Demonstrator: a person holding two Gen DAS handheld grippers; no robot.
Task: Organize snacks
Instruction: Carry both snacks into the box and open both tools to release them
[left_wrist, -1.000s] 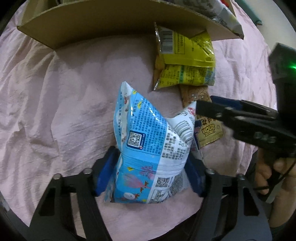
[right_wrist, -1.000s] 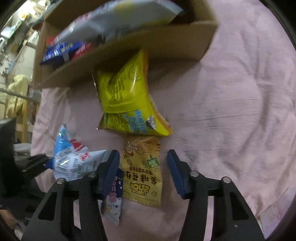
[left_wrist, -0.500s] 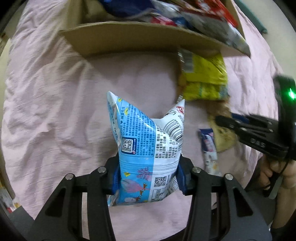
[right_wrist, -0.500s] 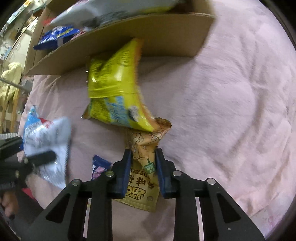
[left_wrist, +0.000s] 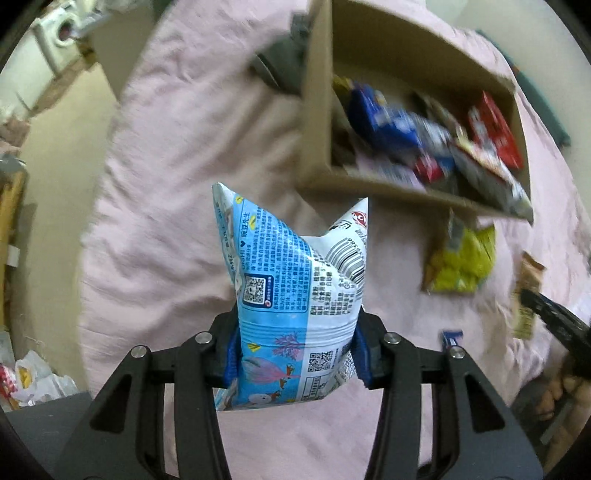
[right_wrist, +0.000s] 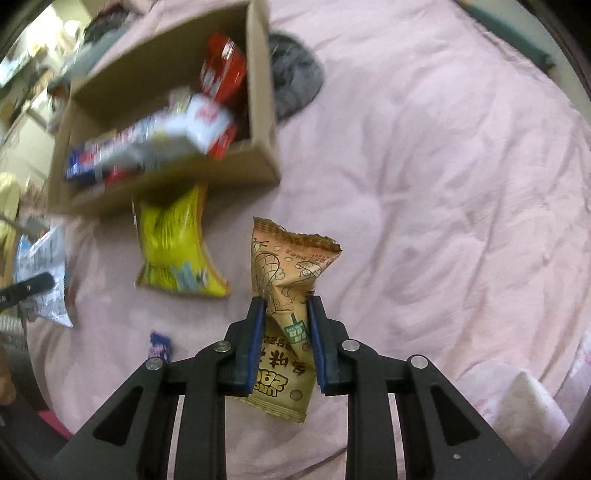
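My left gripper (left_wrist: 295, 350) is shut on a blue-and-white snack bag (left_wrist: 291, 295) and holds it up above the pink bedcover. My right gripper (right_wrist: 286, 332) is shut on a tan snack packet (right_wrist: 290, 295) and holds it lifted too. A cardboard box (left_wrist: 369, 184) with several snack packs in it stands ahead; it also shows in the right wrist view (right_wrist: 177, 181). A yellow bag (right_wrist: 177, 254) lies in front of the box, also seen in the left wrist view (left_wrist: 461, 262). A small blue packet (right_wrist: 160, 345) lies on the cover, also in the left wrist view (left_wrist: 451, 338).
A pink bedcover (right_wrist: 443, 184) covers the whole surface. A grey cloth (right_wrist: 295, 81) lies behind the box. The bed's edge and a room floor with bags (left_wrist: 33, 376) show at the left.
Both grippers closed on their packets and lifted them off the cover. The views rose and now look down into the open box.
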